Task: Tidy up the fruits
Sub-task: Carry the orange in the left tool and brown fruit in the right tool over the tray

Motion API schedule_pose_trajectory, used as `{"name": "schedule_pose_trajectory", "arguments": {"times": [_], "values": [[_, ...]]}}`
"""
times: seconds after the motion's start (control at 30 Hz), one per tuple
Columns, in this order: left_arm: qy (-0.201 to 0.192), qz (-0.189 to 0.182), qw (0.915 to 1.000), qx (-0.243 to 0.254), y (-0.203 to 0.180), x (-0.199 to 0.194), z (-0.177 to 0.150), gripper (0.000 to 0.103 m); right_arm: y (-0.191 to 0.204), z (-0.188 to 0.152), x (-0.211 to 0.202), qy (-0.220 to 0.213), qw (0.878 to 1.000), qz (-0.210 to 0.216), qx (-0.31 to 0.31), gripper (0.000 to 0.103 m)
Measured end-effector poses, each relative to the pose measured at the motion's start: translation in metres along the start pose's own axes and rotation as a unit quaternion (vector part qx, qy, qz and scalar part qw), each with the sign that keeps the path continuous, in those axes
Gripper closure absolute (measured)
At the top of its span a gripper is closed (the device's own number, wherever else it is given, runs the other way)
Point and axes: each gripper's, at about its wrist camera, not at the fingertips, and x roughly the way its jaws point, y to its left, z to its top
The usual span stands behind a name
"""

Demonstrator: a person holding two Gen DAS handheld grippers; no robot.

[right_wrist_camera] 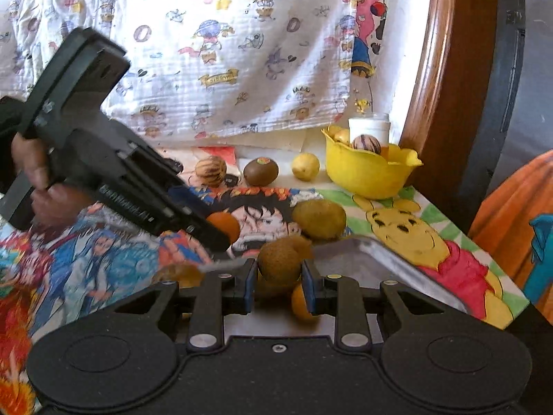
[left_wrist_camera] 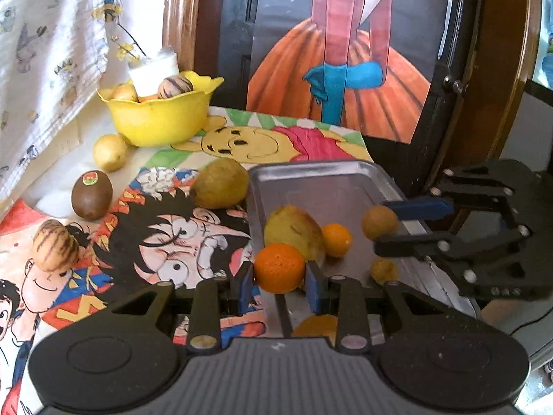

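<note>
Orange and round, the small citrus fruit (left_wrist_camera: 279,268) sits clamped between my left gripper (left_wrist_camera: 280,285)'s blue pads (left_wrist_camera: 246,285), low in the centre of the left wrist view, above the near edge of the shallow metal tray (left_wrist_camera: 376,176). My right gripper (right_wrist_camera: 279,288) is closed on a brown fuzzy round fruit (right_wrist_camera: 279,264), seen low and central in its own view, over the same tray.

On the tray lie a lumpy yellow-green fruit (left_wrist_camera: 293,230) and a smaller orange (left_wrist_camera: 336,239). Outside it, on the cartoon-printed cloth (left_wrist_camera: 166,228), rest a large greenish pear-like fruit (left_wrist_camera: 221,183), a brown kiwi with a sticker (left_wrist_camera: 91,194), a striped tan fruit (left_wrist_camera: 54,245) and a pale yellow fruit (left_wrist_camera: 110,152) beside the yellow scalloped plastic bowl (left_wrist_camera: 159,117) at upper left.

I judge the orange light, firm-skinned and slightly springy, likely to roll once released; the pads across its widest part suit it. The brown fruit looks softer and bruisable, so gentle pressure at its middle seems wise. Both should be lowered fully before letting go.
</note>
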Motion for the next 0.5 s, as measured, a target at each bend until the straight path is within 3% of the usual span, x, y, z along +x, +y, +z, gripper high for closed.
{"name": "schedule_pose_trajectory", "arguments": {"times": [0.5], "values": [[0.057,0.008,0.9980,0.024,-0.032,0.023,0.003,0.069,0.018,-0.045,-0.013,0.027,0.999,0.001,0.047,0.074]]}}
